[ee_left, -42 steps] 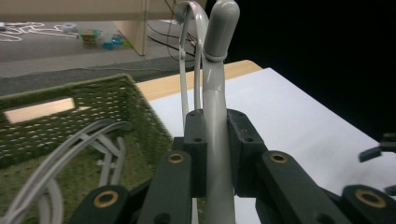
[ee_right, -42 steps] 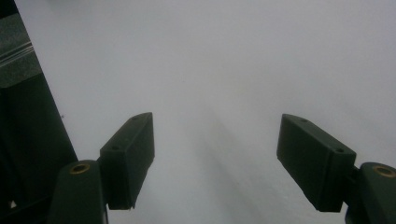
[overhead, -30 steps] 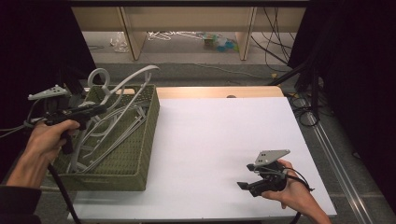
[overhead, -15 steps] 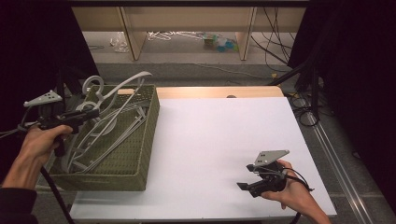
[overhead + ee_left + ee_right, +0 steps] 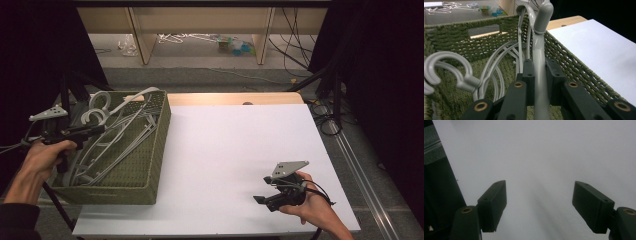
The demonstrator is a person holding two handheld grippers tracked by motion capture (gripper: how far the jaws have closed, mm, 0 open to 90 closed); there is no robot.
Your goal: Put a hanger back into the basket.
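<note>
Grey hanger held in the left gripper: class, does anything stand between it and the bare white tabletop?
Yes: the green basket's right wall. The left gripper holds the grey hanger inside it, among other hangers.

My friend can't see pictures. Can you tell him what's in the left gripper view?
The left hand-held gripper is shut on a grey plastic clothes hanger, over a green woven basket holding more grey hangers. A white tabletop lies beside the basket.
</note>
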